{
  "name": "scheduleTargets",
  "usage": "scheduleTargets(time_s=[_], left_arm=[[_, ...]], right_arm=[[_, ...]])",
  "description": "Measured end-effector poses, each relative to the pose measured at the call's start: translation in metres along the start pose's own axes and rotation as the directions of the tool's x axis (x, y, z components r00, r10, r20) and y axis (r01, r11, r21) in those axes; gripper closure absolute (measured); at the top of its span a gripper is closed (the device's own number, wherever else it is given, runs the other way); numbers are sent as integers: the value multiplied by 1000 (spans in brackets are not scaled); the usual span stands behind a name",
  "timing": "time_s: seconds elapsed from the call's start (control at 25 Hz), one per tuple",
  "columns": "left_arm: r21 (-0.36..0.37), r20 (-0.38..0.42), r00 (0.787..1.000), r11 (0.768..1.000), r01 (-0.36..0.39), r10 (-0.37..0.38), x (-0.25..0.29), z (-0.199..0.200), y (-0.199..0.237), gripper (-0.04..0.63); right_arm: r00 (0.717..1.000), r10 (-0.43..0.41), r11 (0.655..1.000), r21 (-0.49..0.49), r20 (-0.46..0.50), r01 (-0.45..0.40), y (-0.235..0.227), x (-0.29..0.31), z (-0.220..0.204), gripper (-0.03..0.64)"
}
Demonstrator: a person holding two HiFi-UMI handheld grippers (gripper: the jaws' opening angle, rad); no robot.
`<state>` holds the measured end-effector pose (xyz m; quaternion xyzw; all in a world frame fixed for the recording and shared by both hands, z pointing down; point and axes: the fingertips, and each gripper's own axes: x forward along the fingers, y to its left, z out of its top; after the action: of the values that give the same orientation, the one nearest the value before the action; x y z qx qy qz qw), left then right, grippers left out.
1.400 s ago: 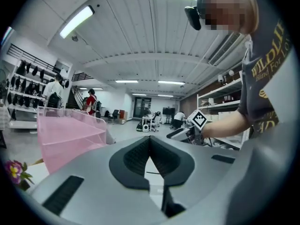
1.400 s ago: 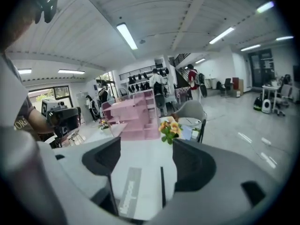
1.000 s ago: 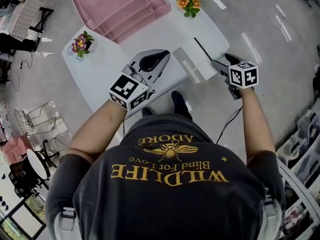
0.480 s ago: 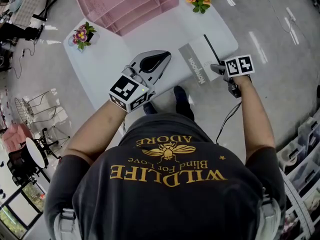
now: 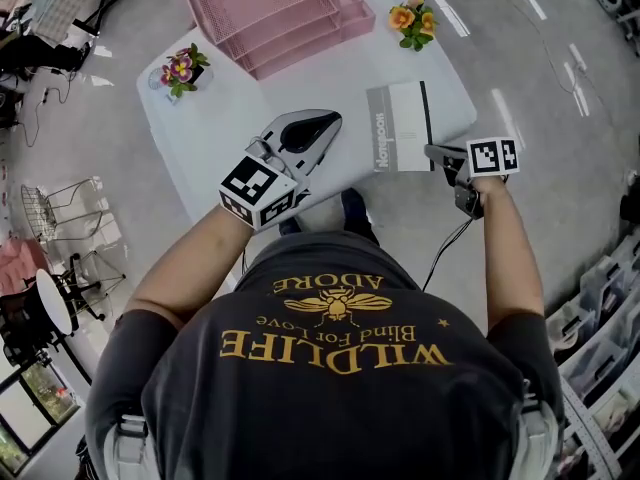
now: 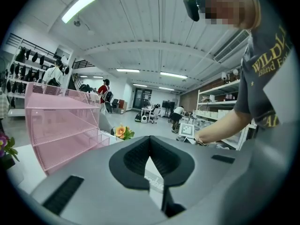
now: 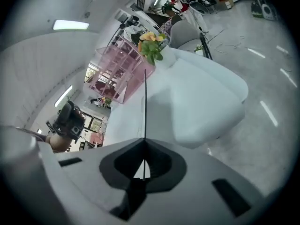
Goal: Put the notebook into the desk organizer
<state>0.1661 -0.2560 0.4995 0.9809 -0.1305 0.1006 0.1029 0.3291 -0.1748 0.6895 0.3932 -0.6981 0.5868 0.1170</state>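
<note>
1. The notebook (image 5: 400, 128), grey and white with a black strip down its right side, is at the near right part of the white table (image 5: 230, 118), with its near edge at the table's front edge.
2. The right gripper (image 5: 433, 151) is at the notebook's near right corner. Its jaws have just closed and now pinch that thin corner.
3. In the right gripper view, the notebook runs straight away from the closed jaws as a thin dark line, seen edge-on.
4. The views do not settle whether the notebook's far part rests on the table or is lifted clear of it.
5. The left gripper (image 5: 328, 121) hovers over the table just left of the notebook without touching it. Its jaws are together with nothing between them.
6. The pink mesh desk organizer (image 5: 270, 8) stands at the table's far side, well apart from the notebook and both grippers.
7. A pot of orange flowers (image 5: 412, 20) stands beyond the notebook, and purple flowers (image 5: 180, 68) stand at the far left corner.
</note>
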Motion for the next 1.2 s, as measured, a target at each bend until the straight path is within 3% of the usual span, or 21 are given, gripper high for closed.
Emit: scheduleTargets(time_s=[0.2,0.48,0.84,1.2], left_arm=[[10,39,999,1000,-29,29,-25,18,8,594],[24,129,983,991,-132,127,-73,67,42,594],[38,211,941,960,-278,264,-142,111,88,594],[20,256,881,909,-417,399,-206,134,130,594]], right_arm=[[996,64,995,-76,65,-59,49,-17,24,609],[983,127,964,-251,134,-90,136,-42,99,609],[956,260,856,-490,138,-162,266,-50,198,609],[938,344,736,-630,31,-249,366,-13,276,609]])
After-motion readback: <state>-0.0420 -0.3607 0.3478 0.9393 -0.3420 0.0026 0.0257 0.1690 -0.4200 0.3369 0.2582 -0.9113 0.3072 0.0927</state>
